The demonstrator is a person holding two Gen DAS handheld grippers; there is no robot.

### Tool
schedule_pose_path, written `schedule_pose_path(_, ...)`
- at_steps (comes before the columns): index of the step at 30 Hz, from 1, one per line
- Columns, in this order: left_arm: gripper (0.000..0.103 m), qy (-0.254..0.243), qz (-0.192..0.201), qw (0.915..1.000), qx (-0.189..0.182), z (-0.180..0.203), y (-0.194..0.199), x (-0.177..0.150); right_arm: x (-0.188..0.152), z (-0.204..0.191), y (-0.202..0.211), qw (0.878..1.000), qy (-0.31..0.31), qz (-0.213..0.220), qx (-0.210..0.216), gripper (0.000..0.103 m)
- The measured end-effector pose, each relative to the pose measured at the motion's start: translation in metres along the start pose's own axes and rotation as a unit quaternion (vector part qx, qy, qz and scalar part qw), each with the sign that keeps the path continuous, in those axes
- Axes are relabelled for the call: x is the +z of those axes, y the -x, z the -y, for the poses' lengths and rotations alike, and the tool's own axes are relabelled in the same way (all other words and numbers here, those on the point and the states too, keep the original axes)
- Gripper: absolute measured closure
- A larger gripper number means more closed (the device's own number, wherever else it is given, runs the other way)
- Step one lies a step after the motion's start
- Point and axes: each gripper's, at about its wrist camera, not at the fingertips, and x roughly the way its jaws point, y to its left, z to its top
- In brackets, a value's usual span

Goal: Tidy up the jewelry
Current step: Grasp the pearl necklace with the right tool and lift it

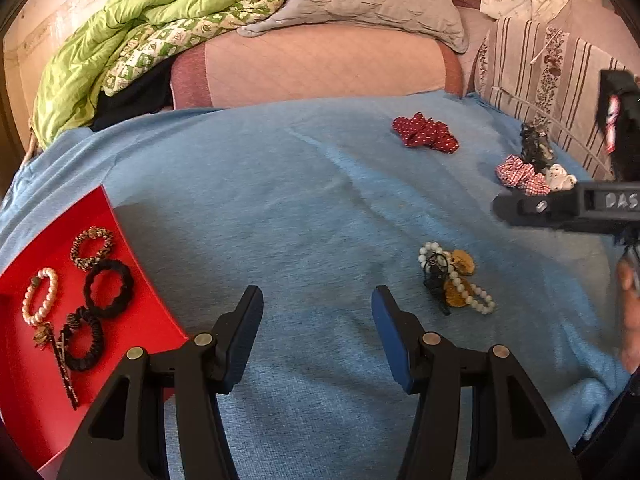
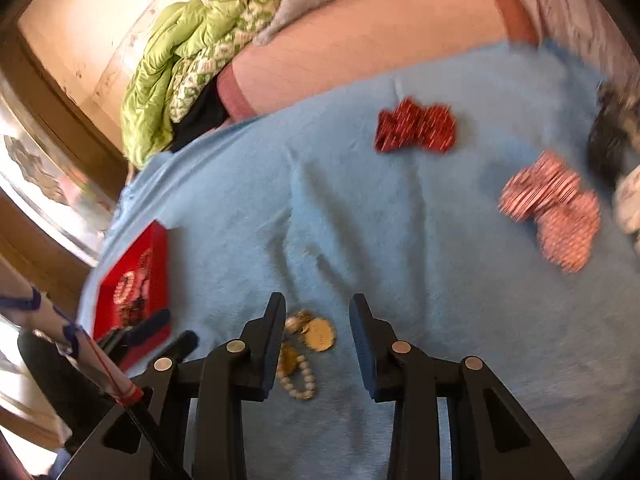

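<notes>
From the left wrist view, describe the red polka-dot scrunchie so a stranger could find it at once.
Start at the blue cloth covering the bed and look to its far side, near the pink cushion. There the red polka-dot scrunchie lies by itself. It is dark red with tiny white dots; the scrunchie nearest it, the gingham scrunchie, is pale red-and-white checked.

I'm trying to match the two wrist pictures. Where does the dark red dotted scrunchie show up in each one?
Left wrist: the dark red dotted scrunchie lies upper right of centre on the blue cloth.
Right wrist: upper middle, slightly right, blurred.
Shared landmark: the red tray, at the left edge in both.
</notes>
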Motion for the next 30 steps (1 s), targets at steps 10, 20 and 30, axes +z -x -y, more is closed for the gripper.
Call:
schedule_pose_path(10,0.048,0.001,-0.002,0.9999,0.01,-0.005,0.0,-0.001,-0.013,-0.043,-0.035,0.996,0.078,-0.052,0.001,0.083)
schedule_pose_path(20,0.048,0.003,0.0,1.0,0.004,-0.005,0.002,0.0,-0.02,-0.052,-0.049,0.992,0.105,-0.063,-0.031,0.096)
schedule_pose_path(30,0.048,0.011,-0.01,0.998,-0.061,0.004,-0.001,0.006,0.005,-0.04,0.038,0.983,0.033,0.092,0.153,0.096)
